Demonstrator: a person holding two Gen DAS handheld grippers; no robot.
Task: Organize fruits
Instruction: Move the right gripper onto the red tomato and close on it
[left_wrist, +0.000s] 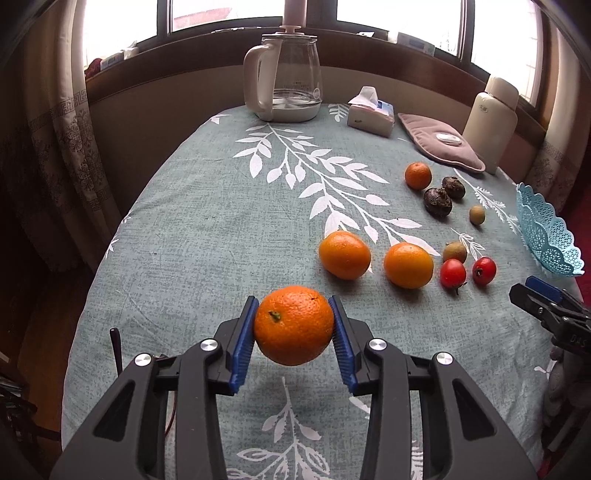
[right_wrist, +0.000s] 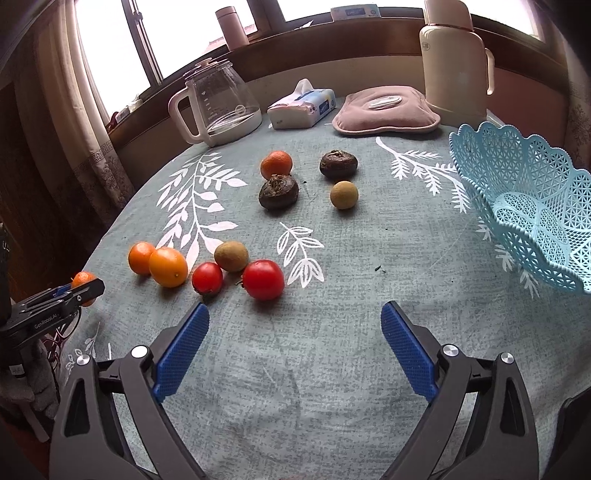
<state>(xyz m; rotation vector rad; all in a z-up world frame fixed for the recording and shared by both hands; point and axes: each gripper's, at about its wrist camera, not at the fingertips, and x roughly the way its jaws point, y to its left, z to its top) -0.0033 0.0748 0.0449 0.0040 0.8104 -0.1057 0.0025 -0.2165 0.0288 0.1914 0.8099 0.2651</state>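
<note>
Left gripper (left_wrist: 294, 325): blue pads press both sides of a large orange (left_wrist: 294, 324), stem scar facing the camera. The fruit appears lifted off the tablecloth (left_wrist: 207, 236); a shadow lies beneath it. Grip looks firm.

Landmark: the blue basket (right_wrist: 524, 206), lace-pattern, empty as far as visible, at the right edge of the table.

Everything else lies left of the basket. Farthest from it: two oranges (right_wrist: 159, 264) touching each other. Next, two small red fruits (right_wrist: 263, 279) with a brownish round fruit (right_wrist: 231, 255) just behind and between them. Farther back and nearer the basket: a small orange (right_wrist: 276, 165), two dark rough fruits (right_wrist: 278, 191), one tan round fruit (right_wrist: 344, 194).

Right gripper (right_wrist: 295, 347): jaws spread wide, nothing between them, over bare cloth; red fruits just ahead and left of it.

Judgement: the held orange is the farthest item from the basket, so it needs a long rightward carry across the right gripper's zone. The orange is near-spherical, with no long axis to align. The right hand is the nearer one to the basket and to the red fruits.
</note>
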